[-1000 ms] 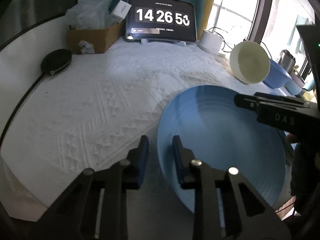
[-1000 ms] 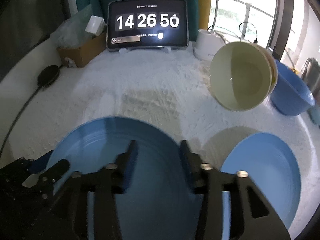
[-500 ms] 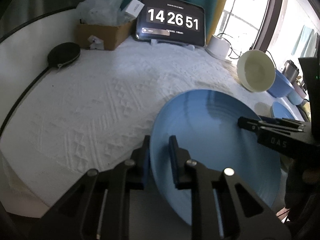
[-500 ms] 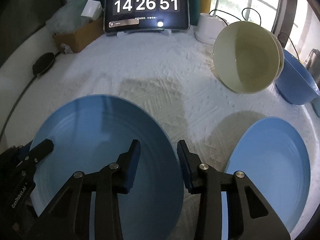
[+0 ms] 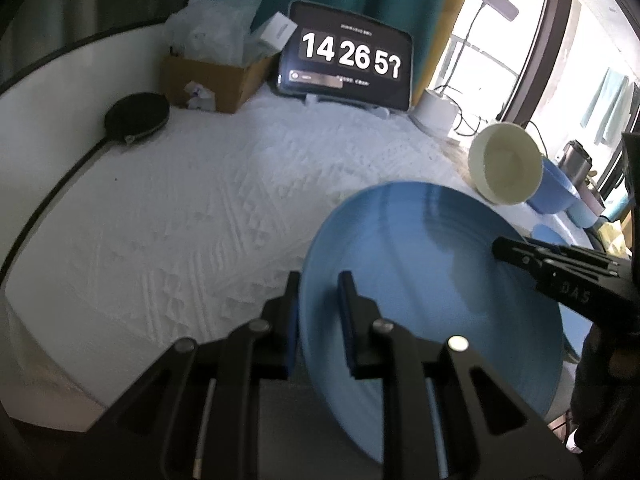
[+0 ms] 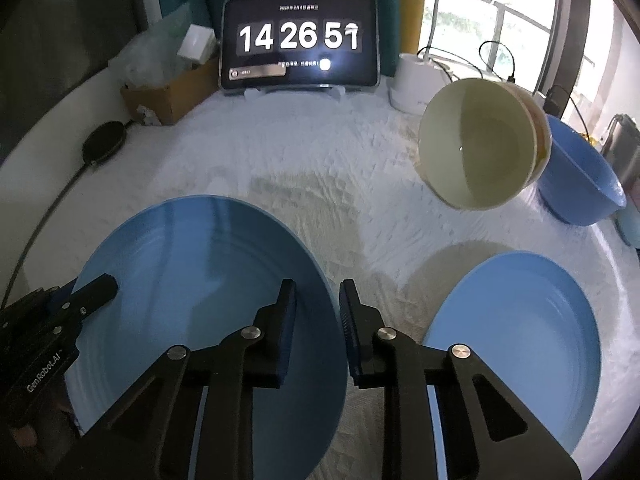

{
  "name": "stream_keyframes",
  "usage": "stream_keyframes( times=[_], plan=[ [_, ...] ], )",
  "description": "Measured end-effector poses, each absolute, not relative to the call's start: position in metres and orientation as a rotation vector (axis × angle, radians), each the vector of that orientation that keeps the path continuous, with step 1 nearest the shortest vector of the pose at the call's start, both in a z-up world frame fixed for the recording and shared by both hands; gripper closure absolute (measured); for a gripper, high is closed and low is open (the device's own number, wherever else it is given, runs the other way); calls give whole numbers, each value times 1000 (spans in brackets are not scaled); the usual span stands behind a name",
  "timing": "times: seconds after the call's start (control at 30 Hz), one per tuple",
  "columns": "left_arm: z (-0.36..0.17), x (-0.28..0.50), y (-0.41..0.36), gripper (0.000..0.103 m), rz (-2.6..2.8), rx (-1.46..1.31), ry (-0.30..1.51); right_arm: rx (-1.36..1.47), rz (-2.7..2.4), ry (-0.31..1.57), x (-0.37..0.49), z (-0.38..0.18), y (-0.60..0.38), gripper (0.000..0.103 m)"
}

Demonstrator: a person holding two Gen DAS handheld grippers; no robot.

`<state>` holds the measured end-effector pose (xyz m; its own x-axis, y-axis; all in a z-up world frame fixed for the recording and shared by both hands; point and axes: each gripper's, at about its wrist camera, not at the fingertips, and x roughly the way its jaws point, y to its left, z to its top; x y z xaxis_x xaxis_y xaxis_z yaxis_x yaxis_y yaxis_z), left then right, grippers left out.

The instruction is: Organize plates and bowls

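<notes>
A large blue plate (image 5: 432, 280) is held off the white cloth between both grippers. My left gripper (image 5: 318, 312) is shut on its left rim, one finger each side. My right gripper (image 6: 318, 320) is shut on its right rim; the plate shows in the right wrist view (image 6: 192, 280). The right gripper also shows across the plate in the left wrist view (image 5: 560, 268). A second blue plate (image 6: 516, 344) lies on the cloth at the right. A cream bowl (image 6: 480, 148) lies tipped on its side against a blue bowl (image 6: 580, 176).
A tablet clock (image 6: 300, 40) stands at the back of the table. A cardboard box (image 5: 208, 80) with plastic bags is at the back left. A black round pad with cable (image 5: 136, 114) lies left. A white container (image 6: 416, 80) stands behind the bowls.
Both grippers have closed further onto the blue plate's opposite rims. The plate has lifted and tilted a little. The bowls and the second plate have not moved.
</notes>
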<state>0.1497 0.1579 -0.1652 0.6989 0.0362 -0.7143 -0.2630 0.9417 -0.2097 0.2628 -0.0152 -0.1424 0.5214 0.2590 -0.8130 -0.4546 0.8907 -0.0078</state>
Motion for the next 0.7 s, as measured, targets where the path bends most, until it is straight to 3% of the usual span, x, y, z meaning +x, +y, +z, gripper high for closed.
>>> stream_keyframes(
  times=[0.7],
  plan=[
    [-127, 159, 106, 85, 111, -211, 733, -137, 389, 849, 254, -110, -73, 80]
  ],
)
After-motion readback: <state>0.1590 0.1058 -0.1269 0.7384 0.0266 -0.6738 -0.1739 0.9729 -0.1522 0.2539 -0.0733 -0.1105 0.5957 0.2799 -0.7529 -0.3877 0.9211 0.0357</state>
